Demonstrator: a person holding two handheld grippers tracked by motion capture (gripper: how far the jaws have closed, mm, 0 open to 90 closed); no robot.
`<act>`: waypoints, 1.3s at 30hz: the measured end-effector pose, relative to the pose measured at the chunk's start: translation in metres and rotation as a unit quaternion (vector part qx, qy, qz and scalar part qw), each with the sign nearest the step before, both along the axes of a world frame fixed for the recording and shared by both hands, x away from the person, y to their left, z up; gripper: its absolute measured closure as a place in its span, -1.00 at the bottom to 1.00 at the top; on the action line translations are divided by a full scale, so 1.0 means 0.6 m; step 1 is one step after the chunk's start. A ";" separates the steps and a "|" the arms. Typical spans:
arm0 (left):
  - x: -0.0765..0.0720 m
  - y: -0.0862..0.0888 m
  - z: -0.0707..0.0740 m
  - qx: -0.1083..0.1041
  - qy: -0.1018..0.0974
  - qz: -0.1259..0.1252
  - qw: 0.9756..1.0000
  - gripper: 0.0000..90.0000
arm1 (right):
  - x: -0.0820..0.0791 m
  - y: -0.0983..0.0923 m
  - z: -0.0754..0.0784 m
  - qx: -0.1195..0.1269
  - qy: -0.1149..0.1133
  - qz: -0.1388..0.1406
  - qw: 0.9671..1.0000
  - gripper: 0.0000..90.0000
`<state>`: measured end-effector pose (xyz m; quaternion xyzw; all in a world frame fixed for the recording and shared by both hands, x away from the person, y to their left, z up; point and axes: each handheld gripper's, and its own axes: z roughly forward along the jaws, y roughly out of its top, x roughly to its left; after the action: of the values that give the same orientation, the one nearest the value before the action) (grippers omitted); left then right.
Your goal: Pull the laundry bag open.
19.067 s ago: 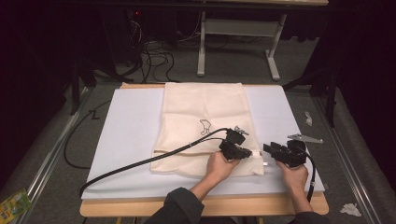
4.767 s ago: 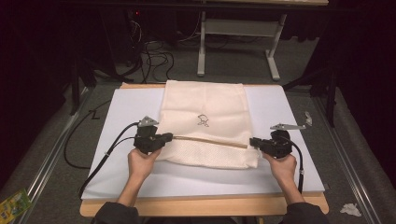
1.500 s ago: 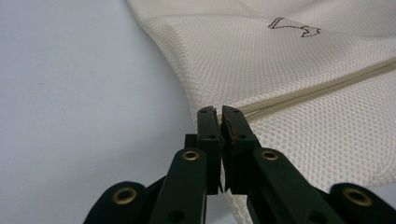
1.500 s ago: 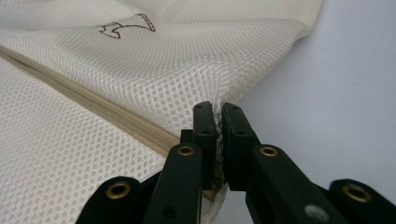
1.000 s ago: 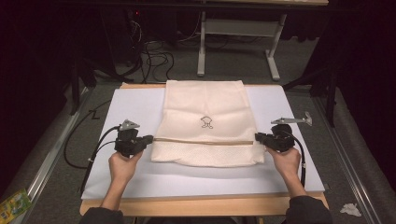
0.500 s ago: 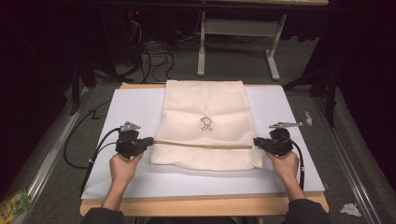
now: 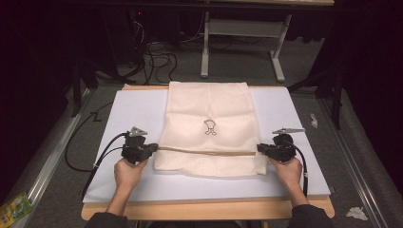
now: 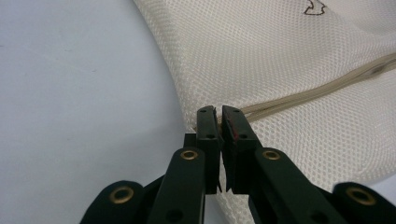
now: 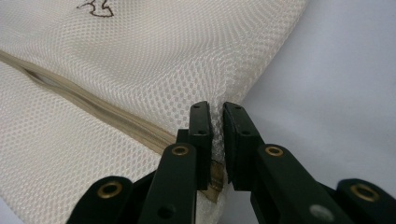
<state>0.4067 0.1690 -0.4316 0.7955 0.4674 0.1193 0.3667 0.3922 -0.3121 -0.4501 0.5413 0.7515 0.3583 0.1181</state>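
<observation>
- You had the left gripper (image 8: 218, 116) clamped on the cream mesh laundry bag's (image 7: 209, 109) left fold end, toward the white-covered table's (image 7: 294, 180) near edge.
- Your right gripper (image 9: 216, 114) pinched the right fold end, jaws just easing apart.
- Fold step in hand; next called for releasing cleanly.

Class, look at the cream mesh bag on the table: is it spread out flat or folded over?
Folded over: the mesh bag shows a fold edge across it, with a lower layer sticking out beneath.

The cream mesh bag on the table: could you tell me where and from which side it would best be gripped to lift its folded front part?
Probably grip the mesh bag at the two ends of its beige drawstring band, coming in level from the left and right sides. The band crosses the full width, and the side edges there are thin and free, so both tools can pinch them.
</observation>
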 end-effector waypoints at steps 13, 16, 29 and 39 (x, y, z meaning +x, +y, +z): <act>-0.005 -0.005 -0.004 0.000 -0.020 -0.002 1.000 0.62 | -0.001 -0.003 -0.011 -0.002 -0.010 -0.019 1.000 0.49; -0.009 0.002 0.000 -0.008 -0.037 0.004 0.999 0.48 | -0.004 -0.004 -0.008 0.000 -0.021 -0.024 0.999 0.40; -0.041 0.043 0.015 -0.034 -0.106 0.024 0.994 0.34 | -0.032 -0.020 0.019 0.020 -0.078 -0.036 0.996 0.43; -0.052 0.073 0.009 -0.047 -0.118 0.046 0.991 0.32 | -0.055 -0.046 0.016 0.031 -0.105 -0.053 0.993 0.66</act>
<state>0.3753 0.2127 -0.4264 0.7358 0.4618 0.2066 0.4503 0.3591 -0.3397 -0.4404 0.5435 0.6933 0.4297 0.1981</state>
